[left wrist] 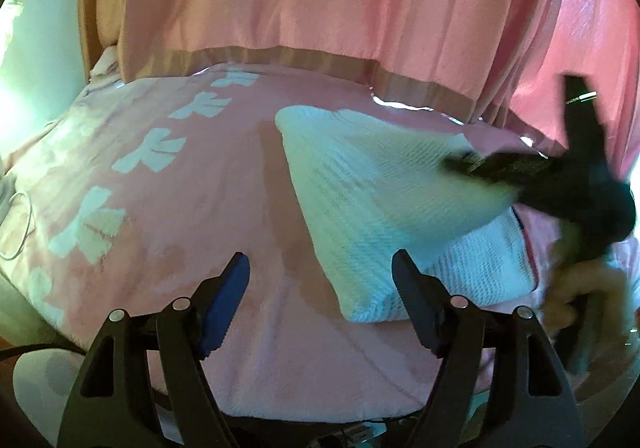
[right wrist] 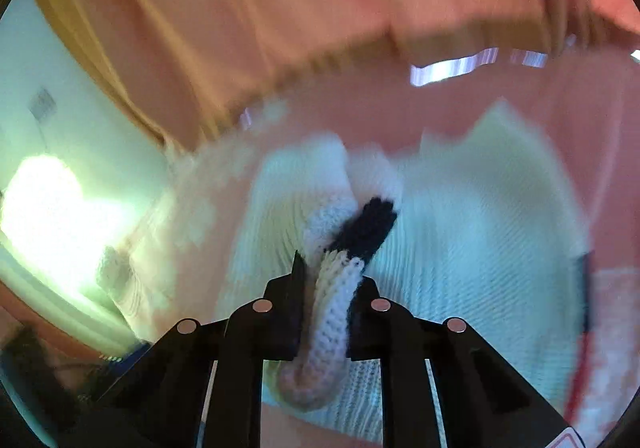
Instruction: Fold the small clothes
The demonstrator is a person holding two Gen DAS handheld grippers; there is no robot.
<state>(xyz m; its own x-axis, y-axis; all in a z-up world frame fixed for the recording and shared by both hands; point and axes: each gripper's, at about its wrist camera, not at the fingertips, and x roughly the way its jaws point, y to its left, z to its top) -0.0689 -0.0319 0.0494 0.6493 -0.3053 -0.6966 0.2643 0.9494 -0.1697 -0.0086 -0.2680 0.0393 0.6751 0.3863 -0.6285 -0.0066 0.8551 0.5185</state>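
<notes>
At the far left of the left wrist view a thin cord (left wrist: 18, 226) loops over the edge of the pink blanket (left wrist: 224, 176), which covers the bed and bears a row of pale printed marks (left wrist: 150, 154) running up its left part. Low in the middle the left gripper (left wrist: 320, 288) has its fingers (left wrist: 226, 298) spread wide with nothing between them, only bare blanket, and its right finger stands just in front of the near edge of the white knitted garment (left wrist: 360, 200). That garment lies on the blanket right of centre, one flap lifted and drawn toward the right, with a dark and red trim showing along its right edge. Behind the bed hangs a pink curtain (left wrist: 320, 0). At the right the right gripper (left wrist: 472, 164), blurred, reaches onto the raised flap, and a person's hand (left wrist: 580, 288) grips its handle. In the right wrist view the right gripper (right wrist: 330, 280) is closed narrow on a fold of the garment (right wrist: 480, 228), a white ribbed band with a dark tip (right wrist: 368, 228) sticking up between its fingers (right wrist: 288, 308).
</notes>
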